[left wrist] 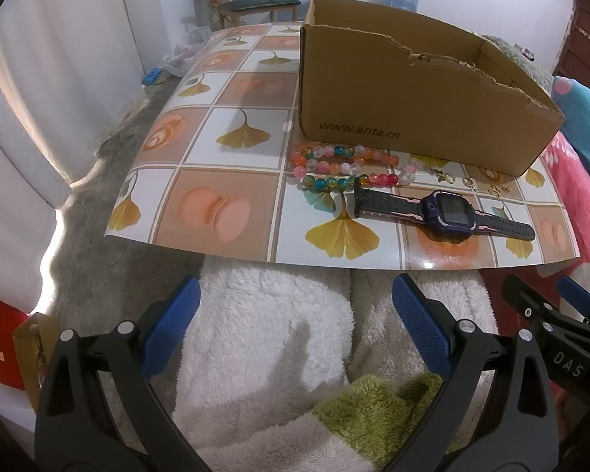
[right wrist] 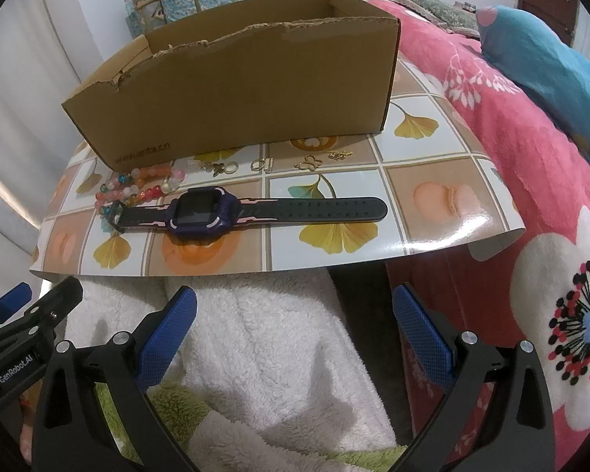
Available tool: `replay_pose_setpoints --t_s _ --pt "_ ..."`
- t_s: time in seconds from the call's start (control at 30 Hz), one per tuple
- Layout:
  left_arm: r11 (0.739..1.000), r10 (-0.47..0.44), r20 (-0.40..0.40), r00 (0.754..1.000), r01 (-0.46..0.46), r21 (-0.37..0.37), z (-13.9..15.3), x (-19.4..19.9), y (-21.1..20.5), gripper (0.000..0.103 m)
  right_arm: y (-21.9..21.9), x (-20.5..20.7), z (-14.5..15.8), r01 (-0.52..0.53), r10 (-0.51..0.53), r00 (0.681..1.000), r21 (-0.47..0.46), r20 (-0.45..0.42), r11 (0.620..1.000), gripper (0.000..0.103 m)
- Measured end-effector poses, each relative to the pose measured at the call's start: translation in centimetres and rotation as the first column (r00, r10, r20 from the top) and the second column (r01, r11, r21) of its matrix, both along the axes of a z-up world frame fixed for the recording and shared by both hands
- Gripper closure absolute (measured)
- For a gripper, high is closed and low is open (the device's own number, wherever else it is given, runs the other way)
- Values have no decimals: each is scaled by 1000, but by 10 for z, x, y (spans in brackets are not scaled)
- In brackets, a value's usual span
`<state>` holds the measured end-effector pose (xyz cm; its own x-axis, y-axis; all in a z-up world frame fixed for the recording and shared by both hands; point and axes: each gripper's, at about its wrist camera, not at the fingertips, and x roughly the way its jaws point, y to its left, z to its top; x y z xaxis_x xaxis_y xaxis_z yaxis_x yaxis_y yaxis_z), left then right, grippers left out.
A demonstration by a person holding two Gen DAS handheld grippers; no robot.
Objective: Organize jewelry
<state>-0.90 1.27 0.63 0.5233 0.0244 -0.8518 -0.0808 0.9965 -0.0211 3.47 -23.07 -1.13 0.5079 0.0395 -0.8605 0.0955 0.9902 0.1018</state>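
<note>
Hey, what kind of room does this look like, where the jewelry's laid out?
Most likely a bedroom at home. A pink floral quilt and a blue pillow lie beside the patterned mat, and a wooden chair stands beyond it.

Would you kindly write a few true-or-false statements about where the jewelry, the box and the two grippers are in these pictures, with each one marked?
1. The watch lies flat on the mat, strap stretched out. True.
2. The beaded bracelets are inside the cardboard box. False: they lie on the mat in front of it.
3. The left gripper is shut on the watch. False: it is open and holds nothing.
4. The right gripper is open, short of the mat. True.
5. Small gold charms lie between box and watch. True.
</note>
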Motion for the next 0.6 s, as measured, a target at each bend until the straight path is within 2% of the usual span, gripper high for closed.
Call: replay_pose_setpoints --t_s 0.6 --pt "1000 7 -5 1000 -7 -2 -3 0 2 9 2 1 -2 -5 5 1000 -2 -7 1000 6"
